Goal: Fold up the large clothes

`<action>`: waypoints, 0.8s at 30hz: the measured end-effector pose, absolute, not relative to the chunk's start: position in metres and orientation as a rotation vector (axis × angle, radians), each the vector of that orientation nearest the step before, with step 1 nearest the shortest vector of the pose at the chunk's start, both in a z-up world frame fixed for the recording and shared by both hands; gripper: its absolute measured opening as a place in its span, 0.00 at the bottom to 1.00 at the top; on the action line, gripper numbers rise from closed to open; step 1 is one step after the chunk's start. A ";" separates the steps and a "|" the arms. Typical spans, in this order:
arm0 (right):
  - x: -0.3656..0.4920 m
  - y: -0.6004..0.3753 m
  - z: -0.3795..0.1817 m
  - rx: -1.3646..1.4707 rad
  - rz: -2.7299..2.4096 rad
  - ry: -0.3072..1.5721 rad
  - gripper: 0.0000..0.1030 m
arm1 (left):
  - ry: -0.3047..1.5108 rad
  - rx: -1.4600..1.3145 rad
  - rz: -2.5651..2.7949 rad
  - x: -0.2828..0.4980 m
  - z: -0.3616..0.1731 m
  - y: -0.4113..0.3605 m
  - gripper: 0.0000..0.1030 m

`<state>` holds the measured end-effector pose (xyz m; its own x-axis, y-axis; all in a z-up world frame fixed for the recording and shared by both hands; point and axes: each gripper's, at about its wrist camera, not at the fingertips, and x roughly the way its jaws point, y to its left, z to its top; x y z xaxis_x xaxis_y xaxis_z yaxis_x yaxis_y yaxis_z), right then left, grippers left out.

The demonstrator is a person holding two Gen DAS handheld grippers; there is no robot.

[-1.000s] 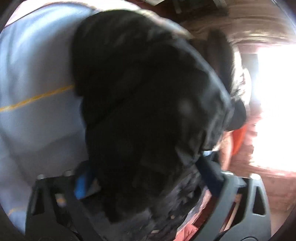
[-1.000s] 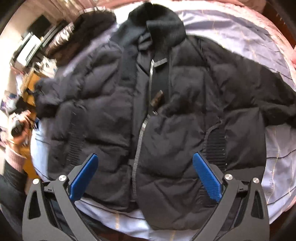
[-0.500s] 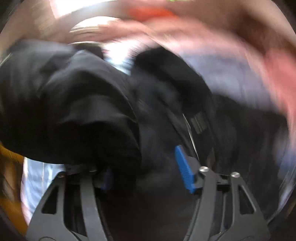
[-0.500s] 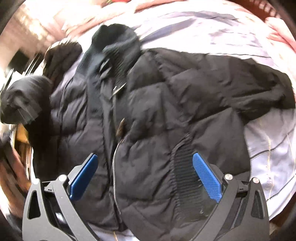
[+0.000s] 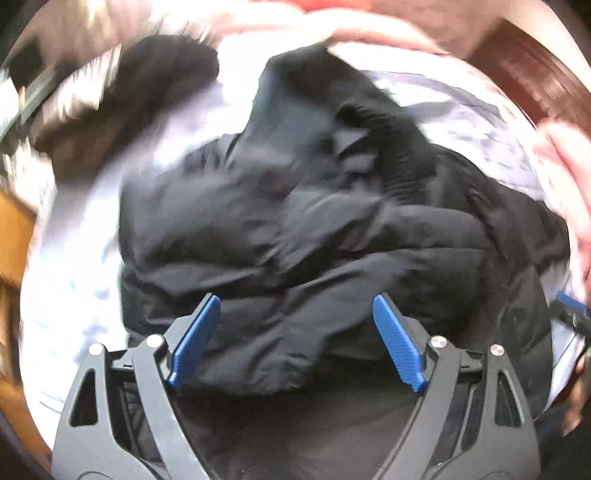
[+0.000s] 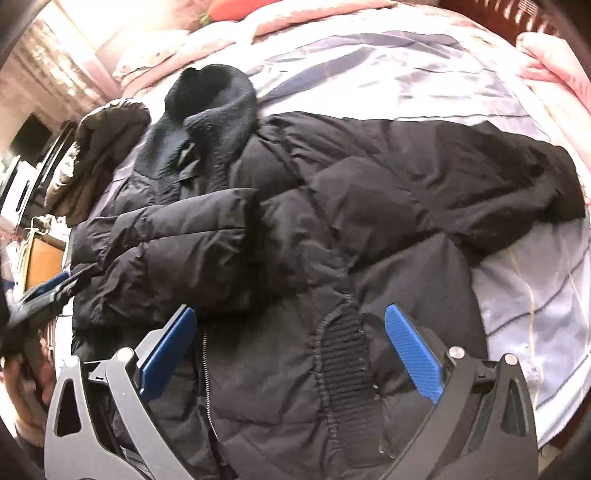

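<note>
A large black puffer jacket (image 6: 332,236) lies front-up on a pale striped bedsheet (image 6: 535,295). Its left sleeve (image 6: 166,236) is folded across the chest; its right sleeve (image 6: 517,177) stretches out to the right. The fleece collar (image 6: 214,96) is at the far end. My right gripper (image 6: 291,354) is open and empty, just above the jacket's lower front near the zipper (image 6: 205,373). My left gripper (image 5: 291,339) is open and empty over the folded sleeve (image 5: 295,295); it also shows at the left edge of the right wrist view (image 6: 40,291).
A dark fur-trimmed garment (image 6: 99,147) lies at the bed's far left. Pink bedding (image 6: 295,18) is bunched along the far side. A wooden piece of furniture (image 6: 40,258) stands beside the bed on the left.
My left gripper carried the left sleeve over the jacket's chest and let it go; its jaws now stand open. My right gripper stayed open and swung toward the jacket's right half.
</note>
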<state>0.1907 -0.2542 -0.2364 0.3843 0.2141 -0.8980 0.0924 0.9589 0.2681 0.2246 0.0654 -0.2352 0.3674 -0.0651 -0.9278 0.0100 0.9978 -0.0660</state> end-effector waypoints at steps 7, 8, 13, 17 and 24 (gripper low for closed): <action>0.195 -0.259 -0.227 0.267 0.059 1.132 0.99 | 1.293 0.004 0.048 0.232 -0.268 0.062 0.63; 0.200 -0.275 -0.221 0.311 0.054 1.124 0.99 | 1.234 -0.057 -0.013 0.225 -0.247 0.054 0.70; 0.235 -0.391 -0.201 0.527 -0.036 1.099 0.99 | 1.091 -0.177 -0.237 0.195 -0.184 -0.011 0.93; 0.249 -0.495 -0.252 0.815 -0.109 1.154 0.99 | 1.210 -0.168 -0.383 0.197 -0.203 -0.075 0.93; 0.258 -0.578 -0.356 1.175 -0.210 1.176 0.99 | 1.396 0.049 -0.411 0.192 -0.281 -0.153 0.93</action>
